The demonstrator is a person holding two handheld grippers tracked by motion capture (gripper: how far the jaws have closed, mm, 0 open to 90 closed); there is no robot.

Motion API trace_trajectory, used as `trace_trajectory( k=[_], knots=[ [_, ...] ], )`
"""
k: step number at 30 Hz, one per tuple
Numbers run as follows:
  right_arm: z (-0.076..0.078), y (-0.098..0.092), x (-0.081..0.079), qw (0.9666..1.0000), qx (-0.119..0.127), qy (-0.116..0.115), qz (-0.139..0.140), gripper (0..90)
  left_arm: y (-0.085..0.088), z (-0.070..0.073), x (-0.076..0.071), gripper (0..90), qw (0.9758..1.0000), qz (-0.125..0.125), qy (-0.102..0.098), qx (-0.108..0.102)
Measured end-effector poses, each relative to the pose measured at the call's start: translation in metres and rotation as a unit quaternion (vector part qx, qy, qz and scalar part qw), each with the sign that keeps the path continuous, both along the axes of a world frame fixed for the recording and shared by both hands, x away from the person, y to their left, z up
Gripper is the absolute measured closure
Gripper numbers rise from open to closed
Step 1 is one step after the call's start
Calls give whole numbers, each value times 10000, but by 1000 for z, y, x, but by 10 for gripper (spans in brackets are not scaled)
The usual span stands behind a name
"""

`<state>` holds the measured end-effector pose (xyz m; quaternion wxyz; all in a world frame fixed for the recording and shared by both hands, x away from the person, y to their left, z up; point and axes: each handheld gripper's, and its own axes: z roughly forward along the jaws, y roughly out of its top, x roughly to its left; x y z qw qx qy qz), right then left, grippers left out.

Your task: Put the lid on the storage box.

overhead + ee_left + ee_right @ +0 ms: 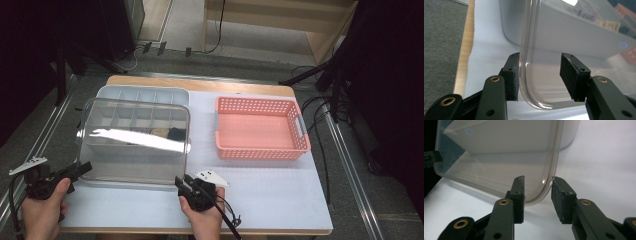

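Here a clear plastic lid point(135, 145) is tilted above a pale grey divided box point(142, 95) on the left half of the white table point(270, 190), its near edge towards the person and its far edge over the box's compartments, where a few small items show through it, too blurred to name. The left gripper point(80, 170), held in the person's left hand point(42, 212), is at the lid's near left corner. In the left gripper view the lid's rounded corner point(529, 82) stands between the two black jaws: the left pad point(513, 80) lies against or just beside the rim, while the right pad point(570, 77) stands apart from the plastic, so this tool is not clamped on the lid. The right gripper point(182, 182), in the right hand point(205, 220), is at the near right corner. In the right gripper view that corner point(544, 187) sits in the gap between the jaws, both pads very near it; whether they press on it I cannot tell. A pink slotted basket point(302, 135) stands to the right of the box, well apart from the lid.
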<state>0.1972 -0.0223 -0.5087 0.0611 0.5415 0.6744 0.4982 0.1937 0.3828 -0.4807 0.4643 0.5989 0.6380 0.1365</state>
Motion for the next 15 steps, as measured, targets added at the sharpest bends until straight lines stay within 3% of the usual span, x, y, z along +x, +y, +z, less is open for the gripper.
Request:
trace_trajectory(
  k=[7, 12, 15],
  knots=[
    [11, 4, 12, 9995, -13, -302, -21, 604, 2, 7, 7, 526, 9998, 122, -118, -41],
    [15, 2, 20, 9995, 17, -301, -95, 642, 2, 7, 5, 525, 10000, 35, -73, -9],
    [18, 0, 25, 9997, 90, -185, -126, 671, 1, 8, 5, 537, 9999, 102, -73, -60]
  ],
)
